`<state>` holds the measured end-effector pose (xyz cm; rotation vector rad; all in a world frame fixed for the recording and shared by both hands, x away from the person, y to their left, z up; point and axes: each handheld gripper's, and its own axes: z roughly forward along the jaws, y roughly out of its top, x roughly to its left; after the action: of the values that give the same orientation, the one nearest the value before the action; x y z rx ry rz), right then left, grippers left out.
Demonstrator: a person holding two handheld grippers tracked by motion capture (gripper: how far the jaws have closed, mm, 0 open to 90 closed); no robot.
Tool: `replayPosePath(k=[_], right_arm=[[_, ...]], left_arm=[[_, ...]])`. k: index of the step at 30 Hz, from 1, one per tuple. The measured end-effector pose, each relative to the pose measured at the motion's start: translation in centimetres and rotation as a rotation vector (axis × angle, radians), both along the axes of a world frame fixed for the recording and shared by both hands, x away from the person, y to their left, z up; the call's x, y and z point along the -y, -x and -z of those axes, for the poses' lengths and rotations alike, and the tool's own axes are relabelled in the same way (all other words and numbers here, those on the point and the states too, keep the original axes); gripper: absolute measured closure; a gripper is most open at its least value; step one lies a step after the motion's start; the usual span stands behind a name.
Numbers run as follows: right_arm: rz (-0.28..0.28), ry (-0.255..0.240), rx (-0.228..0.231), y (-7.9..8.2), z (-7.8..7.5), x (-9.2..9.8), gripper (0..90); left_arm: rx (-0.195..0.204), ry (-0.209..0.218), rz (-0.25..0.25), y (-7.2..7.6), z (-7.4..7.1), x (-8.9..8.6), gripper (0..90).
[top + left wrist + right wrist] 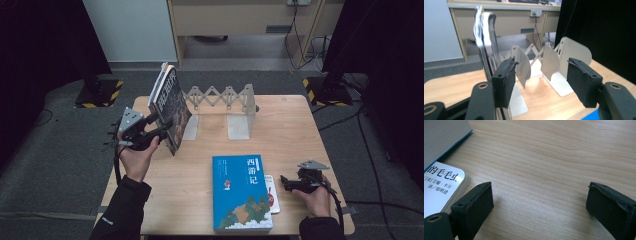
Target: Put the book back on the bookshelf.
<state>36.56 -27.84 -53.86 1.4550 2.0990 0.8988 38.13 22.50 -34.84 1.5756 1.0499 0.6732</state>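
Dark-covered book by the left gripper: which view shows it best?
The high view. There the dark-covered book shows its whole cover, standing tilted against the left end of the expanding bookend rack, with the left gripper at its lower edge. The left gripper view catches it edge-on and blurred. The right gripper view faces the table and other books.

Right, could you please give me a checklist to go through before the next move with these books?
1. Left tongs clear of the dark book: ok, open, nothing between them.
2. Dark book steady: cannot tell, it leans tilted at the left end of the rack.
3. Room between the rack's plates: ok.
4. Blue book flat near the table edge: ok.
5. Right tongs ready: ok, open over bare wood.
6. White book free to lift: not ok, partly under the blue book.
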Motion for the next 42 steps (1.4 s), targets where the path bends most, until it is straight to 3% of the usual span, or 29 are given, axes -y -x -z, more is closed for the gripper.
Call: replayPosePath(k=[6,9,17,23,27,34,37,39,42], right_arm=[[-0.014,0.004,-0.005,0.0,0.0,0.0,5.6],[-0.016,0.005,-0.004,-0.1,0.0,0.0,5.3],[-0.029,-0.003,-0.010,-0.1,0.1,0.0,1.6],[-0.009,-0.002,-0.008,0.0,0.0,0.0,6.9],[-0.011,0.011,-0.029,0.0,-0.6,0.2,18.0],[-0.003,-0.027,0.010,0.3,-2.0,-0.3,20.7],[0.004,-0.073,0.022,0.5,-2.7,-0.7,20.8],[-0.011,-0.089,0.051,0.8,-3.1,-1.0,22.4],[-0.042,-0.122,0.057,1.1,-3.5,-1.8,23.4]], left_arm=[[-0.041,-0.008,0.030,0.6,2.0,0.0,36.2],[-0.044,-0.011,0.041,0.8,2.5,0.3,36.0],[-0.098,-0.027,0.088,1.3,4.2,1.6,34.4],[-0.137,-0.064,0.118,1.3,5.9,2.7,33.6],[-0.171,-0.096,0.147,1.2,7.2,3.6,33.3],[-0.264,-0.108,0.197,0.9,9.8,4.7,32.8],[-0.279,-0.118,0.202,0.9,10.4,5.0,32.4],[-0.299,-0.112,0.211,0.9,10.9,5.3,31.9],[-0.321,-0.111,0.228,0.8,11.5,5.8,31.9]])
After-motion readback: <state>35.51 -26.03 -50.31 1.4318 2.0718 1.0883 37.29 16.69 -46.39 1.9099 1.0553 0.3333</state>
